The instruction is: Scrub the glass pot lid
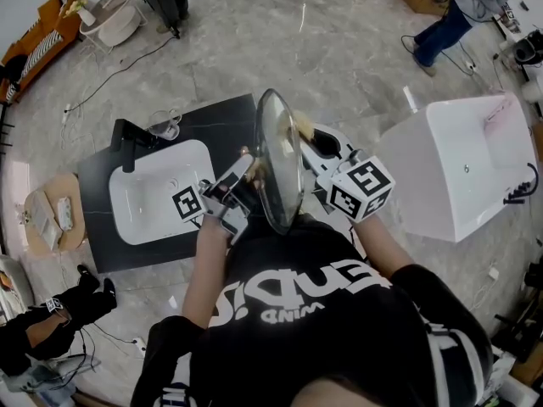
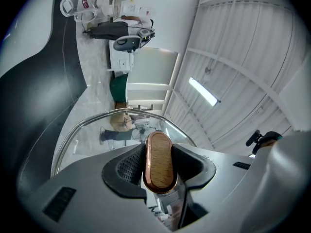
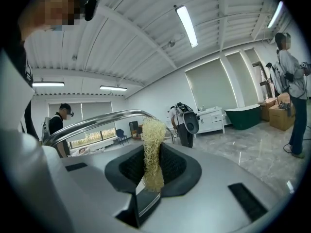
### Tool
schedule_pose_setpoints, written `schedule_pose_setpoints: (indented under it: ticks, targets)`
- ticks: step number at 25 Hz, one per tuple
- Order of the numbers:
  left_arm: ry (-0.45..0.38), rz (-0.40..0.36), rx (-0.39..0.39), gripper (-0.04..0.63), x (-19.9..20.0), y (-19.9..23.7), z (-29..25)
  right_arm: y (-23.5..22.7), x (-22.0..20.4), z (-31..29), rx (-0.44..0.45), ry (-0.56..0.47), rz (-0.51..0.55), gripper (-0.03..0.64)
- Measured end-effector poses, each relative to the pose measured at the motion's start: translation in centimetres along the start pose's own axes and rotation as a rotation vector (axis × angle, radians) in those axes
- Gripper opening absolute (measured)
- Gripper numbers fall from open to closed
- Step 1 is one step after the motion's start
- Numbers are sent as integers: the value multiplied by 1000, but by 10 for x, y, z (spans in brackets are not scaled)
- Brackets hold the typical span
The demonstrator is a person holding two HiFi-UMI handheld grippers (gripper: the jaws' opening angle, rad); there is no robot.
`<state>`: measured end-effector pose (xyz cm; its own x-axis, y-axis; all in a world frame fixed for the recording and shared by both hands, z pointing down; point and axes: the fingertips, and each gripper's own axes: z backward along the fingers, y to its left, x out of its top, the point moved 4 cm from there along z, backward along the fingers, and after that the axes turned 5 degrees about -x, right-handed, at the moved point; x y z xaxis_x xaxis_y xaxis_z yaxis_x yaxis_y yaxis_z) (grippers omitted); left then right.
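— Grey marble floor (image 1: 339, 49) fills my head view. Lower left is a dark desk (image 1: 212, 117) with a white sink (image 1: 144, 202), and a white bathtub (image 1: 458, 168) is to the right.

— Where is the lid?

— I hold the glass pot lid (image 1: 280, 159) in the air in front of my chest, standing on edge between both tools and above the desk's near corner.

— And the claws?

— My left claw (image 2: 159, 169) is clamped partway open on the lid's wooden knob (image 2: 159, 161). My right claw (image 3: 151, 164) pinches a pale, stringy scrubber (image 3: 153, 149). Its top reaches the lid's metal rim, but I cannot tell whether they touch.
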<state>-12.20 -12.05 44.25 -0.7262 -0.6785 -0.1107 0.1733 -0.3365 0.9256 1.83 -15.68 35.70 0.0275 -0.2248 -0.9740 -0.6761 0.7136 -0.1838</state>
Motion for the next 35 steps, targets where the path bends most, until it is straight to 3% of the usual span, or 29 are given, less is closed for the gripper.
schedule_pose_setpoints:
  ticks: [19,35]
  targets:
    - [10,16,-70,179,-7,-20,-12,-15,10,-23,-2,-11,14,48]
    - [13,48,-128,178,-12,-30,-17,-30,-23,-60,-28,63,-5,47]
